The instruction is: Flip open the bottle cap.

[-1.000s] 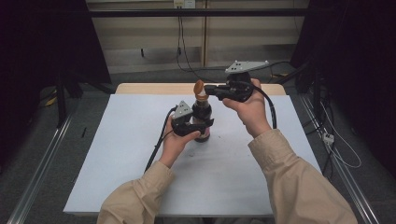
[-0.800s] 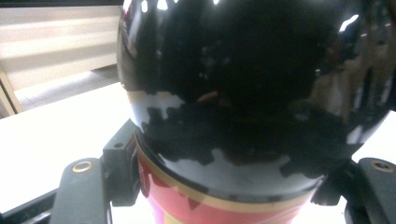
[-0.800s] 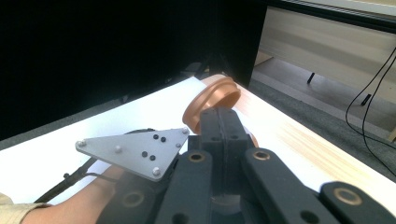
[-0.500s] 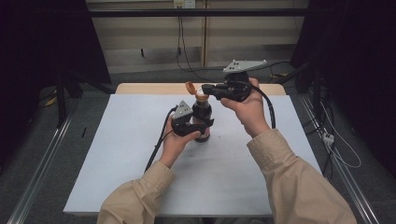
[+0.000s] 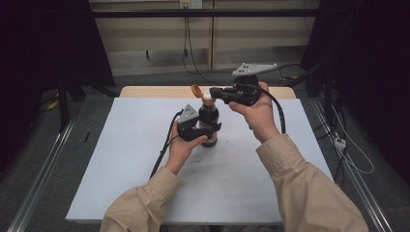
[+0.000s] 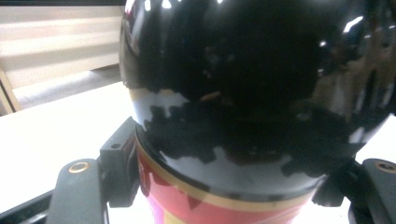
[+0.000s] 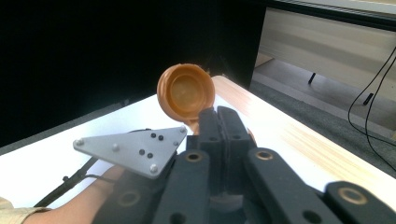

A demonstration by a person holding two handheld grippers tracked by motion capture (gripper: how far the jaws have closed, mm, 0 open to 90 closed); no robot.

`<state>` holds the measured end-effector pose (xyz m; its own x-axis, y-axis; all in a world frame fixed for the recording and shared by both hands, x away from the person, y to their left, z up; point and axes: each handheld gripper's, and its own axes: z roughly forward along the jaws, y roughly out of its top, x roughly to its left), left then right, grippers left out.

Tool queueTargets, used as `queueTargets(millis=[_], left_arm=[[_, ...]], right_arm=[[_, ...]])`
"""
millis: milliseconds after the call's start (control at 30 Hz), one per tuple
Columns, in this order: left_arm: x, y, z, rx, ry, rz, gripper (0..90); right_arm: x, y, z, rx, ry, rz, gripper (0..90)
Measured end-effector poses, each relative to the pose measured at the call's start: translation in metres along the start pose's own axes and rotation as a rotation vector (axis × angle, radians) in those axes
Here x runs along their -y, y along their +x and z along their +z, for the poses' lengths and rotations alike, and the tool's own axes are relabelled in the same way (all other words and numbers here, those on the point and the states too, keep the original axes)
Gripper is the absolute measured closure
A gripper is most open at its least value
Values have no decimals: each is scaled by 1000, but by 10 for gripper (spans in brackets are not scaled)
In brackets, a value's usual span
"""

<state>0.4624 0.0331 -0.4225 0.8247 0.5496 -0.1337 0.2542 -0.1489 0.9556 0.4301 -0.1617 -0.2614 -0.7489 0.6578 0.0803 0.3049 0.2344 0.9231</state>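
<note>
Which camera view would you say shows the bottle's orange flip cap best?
The right gripper view: the orange flip cap stands open, its hollow inside facing the camera. The high view shows it small atop the bottle. The left gripper view gives the bottle's dark body.

Bottle (image 6: pixel 261 93) of glossy dark plastic with a glossy red, gold-edged label, flip cap (image 7: pixel 186 90) of smooth orange plastic, table (image 5: pixel 135 145) covered in matt white sheet, far edge of bare wood, sleeves (image 5: pixel 309 193) of beige cloth

Table (image 5: pixel 121 183) with white top, bare wooden strip along far edge. Dark bottle (image 5: pixel 210 126) stands upright on white top, near middle, closer to far edge.
</note>
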Motion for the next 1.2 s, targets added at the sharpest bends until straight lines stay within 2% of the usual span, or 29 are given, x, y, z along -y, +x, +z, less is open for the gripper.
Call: queueTargets(millis=[67, 133, 333, 400, 467, 533, 733, 833, 1100, 1200], left_arm=[[0, 0, 0, 2, 0, -3, 264], [-1, 0, -1, 5, 0, 12, 253], [-4, 2, -6, 16, -7, -12, 208], [-6, 3, -9, 13, -8, -13, 194], [-7, 3, -14, 33, -4, -28, 167], [-7, 2, -18, 23, 5, -29, 149], [-12, 2, -37, 41, 0, -54, 136], [-13, 1, -48, 40, -2, -30, 131], [-10, 1, -76, 41, 4, -31, 123], [-9, -1, -85, 38, 37, -15, 108]], right_arm=[[2, 0, -1, 8, 1, 5, 811], [6, 0, -2, 12, 8, 11, 780], [13, 0, -10, 19, -3, 24, 665], [15, -1, -12, 17, -6, 26, 661], [18, -2, -13, 17, -8, 32, 638], [22, -3, -14, 17, -10, 35, 619], [36, 0, -22, 24, -26, 53, 548], [41, 3, -27, 33, -22, 40, 478], [64, 11, -34, 44, -10, 54, 357], [74, 13, -35, 45, -1, 48, 296]])
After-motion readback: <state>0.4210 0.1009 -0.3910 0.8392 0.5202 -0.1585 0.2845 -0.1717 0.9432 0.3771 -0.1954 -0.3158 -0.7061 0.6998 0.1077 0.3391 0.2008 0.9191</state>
